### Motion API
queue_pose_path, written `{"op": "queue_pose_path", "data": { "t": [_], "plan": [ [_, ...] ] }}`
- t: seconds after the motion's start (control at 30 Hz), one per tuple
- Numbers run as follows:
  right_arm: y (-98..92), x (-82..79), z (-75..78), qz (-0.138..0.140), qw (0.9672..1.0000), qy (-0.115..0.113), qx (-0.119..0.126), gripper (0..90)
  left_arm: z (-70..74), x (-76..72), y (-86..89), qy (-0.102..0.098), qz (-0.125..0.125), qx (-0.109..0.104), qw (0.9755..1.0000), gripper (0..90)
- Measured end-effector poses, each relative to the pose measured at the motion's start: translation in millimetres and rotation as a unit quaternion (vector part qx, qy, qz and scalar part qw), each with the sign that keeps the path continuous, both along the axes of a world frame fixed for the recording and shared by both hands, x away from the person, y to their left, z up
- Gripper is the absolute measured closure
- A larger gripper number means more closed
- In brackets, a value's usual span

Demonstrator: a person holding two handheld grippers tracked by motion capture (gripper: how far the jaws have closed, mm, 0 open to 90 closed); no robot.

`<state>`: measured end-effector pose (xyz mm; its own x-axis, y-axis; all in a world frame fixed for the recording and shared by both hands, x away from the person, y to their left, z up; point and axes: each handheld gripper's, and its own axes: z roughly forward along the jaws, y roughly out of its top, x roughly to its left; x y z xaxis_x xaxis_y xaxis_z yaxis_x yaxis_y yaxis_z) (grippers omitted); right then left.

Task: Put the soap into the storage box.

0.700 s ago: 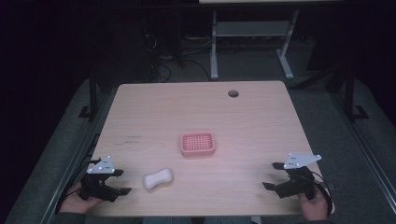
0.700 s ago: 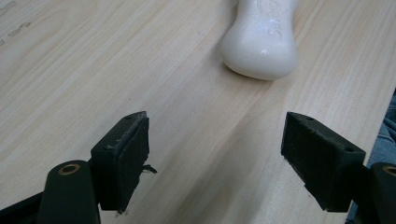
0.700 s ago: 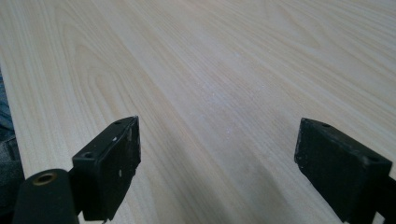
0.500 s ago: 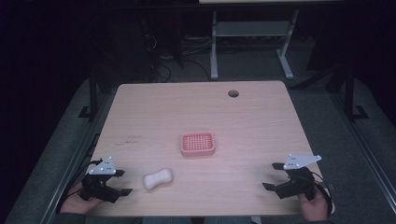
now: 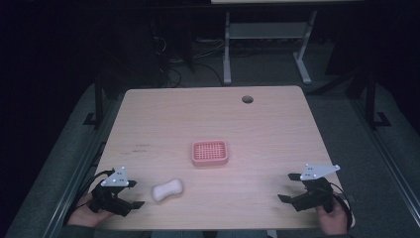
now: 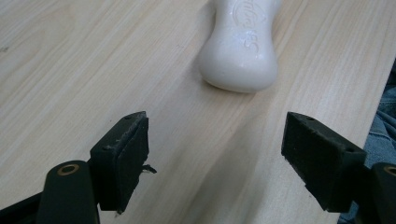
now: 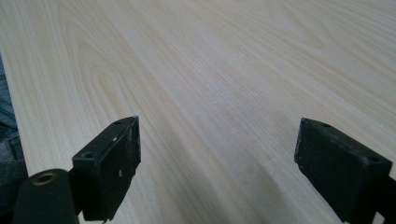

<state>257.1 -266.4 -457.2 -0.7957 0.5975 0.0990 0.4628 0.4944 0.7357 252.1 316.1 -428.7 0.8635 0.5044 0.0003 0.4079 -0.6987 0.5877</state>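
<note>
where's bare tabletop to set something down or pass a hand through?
Most of the table is bare: the whole far half between the pink tray and the round hole, plus the wide stretch between the tray and the right hand-held gripper. The tightest spot is near left, where the white soap lies just ahead of the open left hand-held gripper.

White waisted soap bar [image 5: 167, 190] — flat on table [image 5: 257, 124].

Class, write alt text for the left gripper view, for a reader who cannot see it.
A white soap bar lies on a pale wooden table, just ahead of the left gripper. Its two black jaws stand wide open at the bottom of the picture, with bare wood between them and nothing held.
</note>
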Motion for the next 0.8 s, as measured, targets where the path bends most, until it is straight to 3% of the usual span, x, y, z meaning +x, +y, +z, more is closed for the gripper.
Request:
{"op": "queue_pose_path", "data": {
  "t": [0.8],
  "plan": [
    [0.9,-0.5,0.3,0.004,1.0000,-0.002,-0.001,14.2,6.0,4.5,-16.3,-0.010,-0.020,0.006,0.9997,22.8]
  ]
}}
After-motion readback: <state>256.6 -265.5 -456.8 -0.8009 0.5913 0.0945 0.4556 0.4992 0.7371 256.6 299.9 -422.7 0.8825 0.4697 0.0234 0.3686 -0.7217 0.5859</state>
